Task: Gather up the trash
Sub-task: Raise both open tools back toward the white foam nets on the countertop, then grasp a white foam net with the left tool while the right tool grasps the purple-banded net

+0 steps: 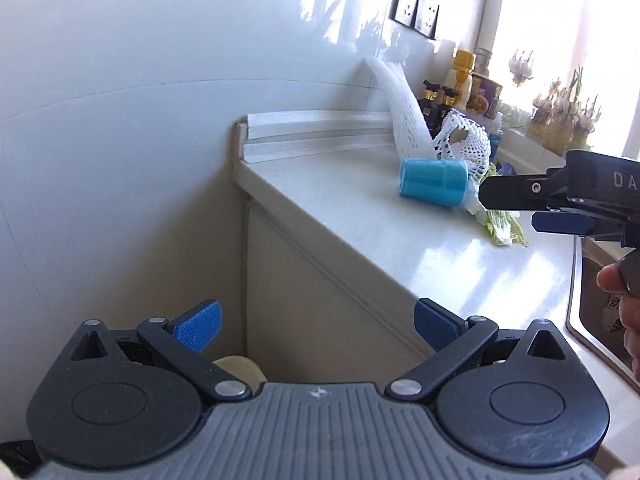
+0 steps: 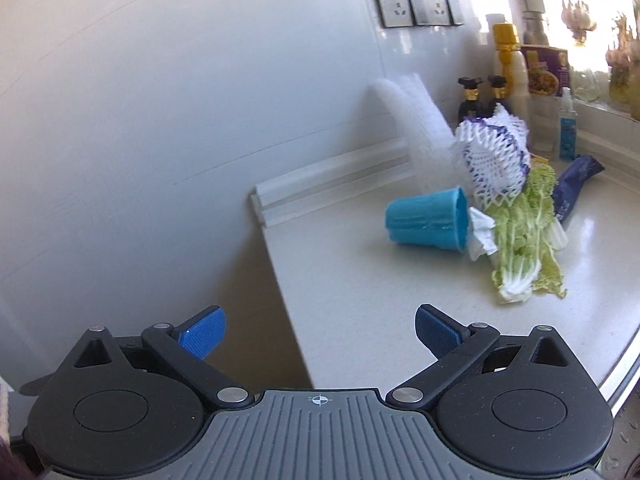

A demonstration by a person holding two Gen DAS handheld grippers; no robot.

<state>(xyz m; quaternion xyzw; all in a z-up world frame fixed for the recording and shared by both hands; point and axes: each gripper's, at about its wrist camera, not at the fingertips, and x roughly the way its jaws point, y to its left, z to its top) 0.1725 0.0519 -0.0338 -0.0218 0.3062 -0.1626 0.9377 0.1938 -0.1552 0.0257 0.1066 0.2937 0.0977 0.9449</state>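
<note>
Trash sits heaped far right on the table: cabbage leaves, foam net, blue cup on its side, crumpled tissue touching its mouth. Right gripper and left gripper both spread wide, holding nothing. Best to approach the cup across its ribbed wall, near end first. The dark wrapper is partly hidden by the leaves; no bin in view.

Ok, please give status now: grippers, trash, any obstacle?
Left gripper open, empty. Right gripper open, empty. Blue cup on its side beside cabbage leaves, foam net. Nothing blocking.
</note>
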